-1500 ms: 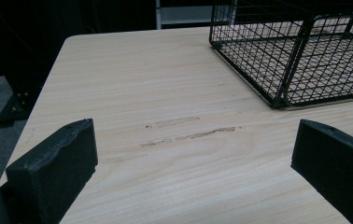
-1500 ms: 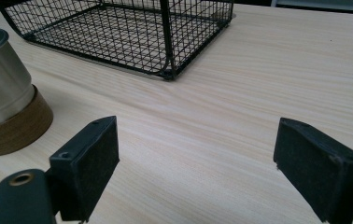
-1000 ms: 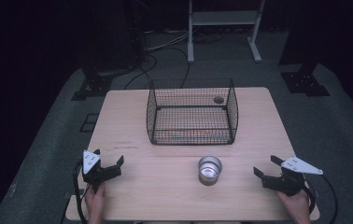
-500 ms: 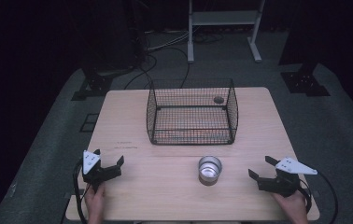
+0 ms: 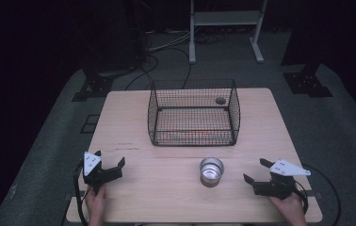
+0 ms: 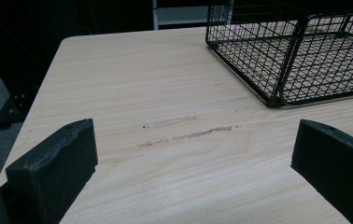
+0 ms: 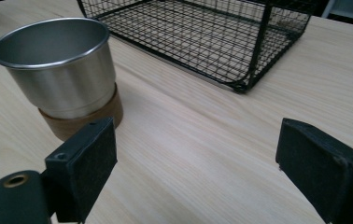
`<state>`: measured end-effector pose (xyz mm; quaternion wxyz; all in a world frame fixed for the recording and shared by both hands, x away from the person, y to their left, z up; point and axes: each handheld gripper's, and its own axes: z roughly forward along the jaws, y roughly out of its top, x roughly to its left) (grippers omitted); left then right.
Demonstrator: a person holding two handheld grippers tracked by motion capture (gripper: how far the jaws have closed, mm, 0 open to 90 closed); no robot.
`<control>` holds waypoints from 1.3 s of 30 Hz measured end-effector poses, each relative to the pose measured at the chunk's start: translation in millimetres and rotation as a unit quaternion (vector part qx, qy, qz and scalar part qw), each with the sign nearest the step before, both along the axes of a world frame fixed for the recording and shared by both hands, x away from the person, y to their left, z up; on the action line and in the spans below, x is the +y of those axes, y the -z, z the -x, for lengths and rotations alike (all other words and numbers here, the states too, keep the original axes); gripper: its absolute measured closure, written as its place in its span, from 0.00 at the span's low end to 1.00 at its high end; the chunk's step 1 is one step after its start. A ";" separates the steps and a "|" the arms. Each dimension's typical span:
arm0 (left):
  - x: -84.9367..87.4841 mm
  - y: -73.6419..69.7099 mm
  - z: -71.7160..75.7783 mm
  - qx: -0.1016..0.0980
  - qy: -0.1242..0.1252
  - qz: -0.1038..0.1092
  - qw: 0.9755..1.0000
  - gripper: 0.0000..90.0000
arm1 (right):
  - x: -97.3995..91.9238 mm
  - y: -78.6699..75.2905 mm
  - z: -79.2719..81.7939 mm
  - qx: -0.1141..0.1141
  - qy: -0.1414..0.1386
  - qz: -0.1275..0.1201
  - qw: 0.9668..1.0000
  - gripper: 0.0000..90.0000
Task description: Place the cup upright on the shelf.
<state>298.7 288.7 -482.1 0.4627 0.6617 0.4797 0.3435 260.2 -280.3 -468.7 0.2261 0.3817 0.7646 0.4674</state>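
Wooden table [image 5: 133,113] is seen carrying a black wire basket [image 5: 194,113] toward twelve o'clock. Toward six o'clock a steel cup [image 5: 212,171] is set upright. Both the left gripper [image 5: 109,161] and right gripper [image 5: 256,170] are held agape, empty.

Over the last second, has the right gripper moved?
Yes. The right gripper has shifted left across the wooden table, toward the steel cup, which sits unmoved before the black wire basket.
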 end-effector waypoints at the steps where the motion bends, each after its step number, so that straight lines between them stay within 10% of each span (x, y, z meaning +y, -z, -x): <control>1: 0.0 0.0 0.0 0.000 0.000 0.000 1.000 0.00 | 1.9 0.1 0.1 -0.001 -0.004 0.001 1.000 0.13; 39: -0.5 -0.2 0.6 0.002 0.001 -0.003 1.000 0.00 | 50.1 -7.2 2.5 0.013 -0.093 0.019 0.995 0.06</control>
